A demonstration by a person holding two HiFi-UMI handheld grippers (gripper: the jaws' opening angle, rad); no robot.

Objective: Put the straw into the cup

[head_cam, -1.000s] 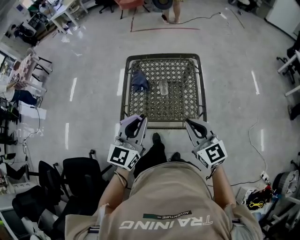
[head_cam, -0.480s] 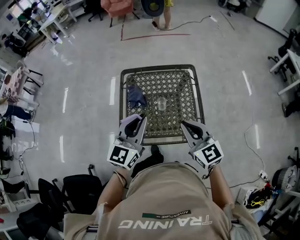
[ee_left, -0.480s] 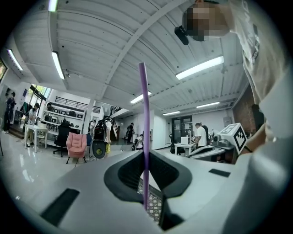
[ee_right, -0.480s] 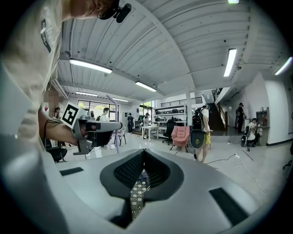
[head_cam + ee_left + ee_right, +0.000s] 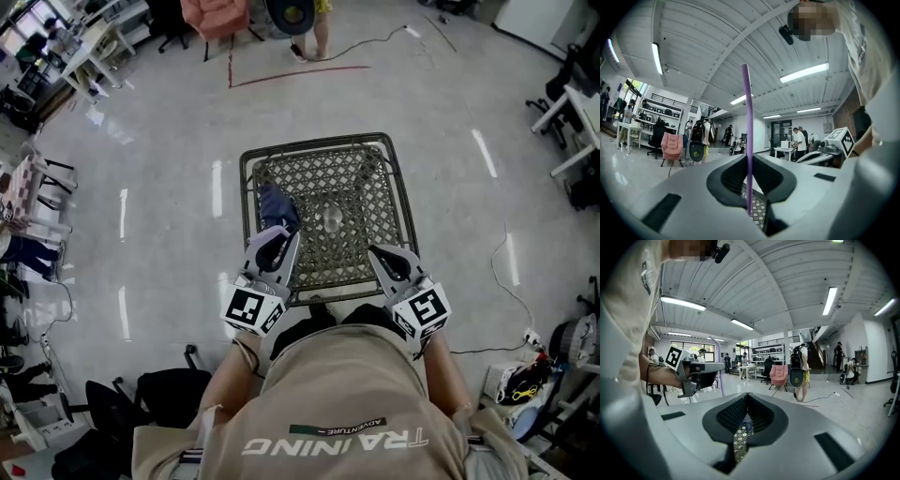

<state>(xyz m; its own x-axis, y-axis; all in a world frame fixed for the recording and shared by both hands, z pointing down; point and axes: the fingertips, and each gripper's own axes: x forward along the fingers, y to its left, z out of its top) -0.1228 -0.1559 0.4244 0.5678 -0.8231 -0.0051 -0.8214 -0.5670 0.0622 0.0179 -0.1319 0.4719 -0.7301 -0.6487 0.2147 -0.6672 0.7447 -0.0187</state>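
Observation:
A purple straw [image 5: 746, 140] stands upright between the jaws of my left gripper [image 5: 747, 161], which is shut on it. In the head view that left gripper [image 5: 278, 246] hangs over the near left part of a small lattice-top table [image 5: 373, 167]. A clear cup [image 5: 331, 220] stands near the table's middle. My right gripper [image 5: 387, 260] is over the near right edge, jaws together with nothing in them. The right gripper view looks past its own jaws [image 5: 746, 401] at the left gripper [image 5: 696, 369] and the straw [image 5: 721, 373].
A dark blue cloth [image 5: 278, 206] lies on the table's left side, just ahead of the left gripper. Black office chairs [image 5: 159, 398] stand at my left rear. Cables and boxes [image 5: 525, 375] lie on the floor at the right. A person [image 5: 803, 373] stands far ahead beside a pink armchair [image 5: 778, 374].
The table has come nearer to me. Both grippers went from its near edge to over the tabletop. The straw stays clamped in the left gripper.

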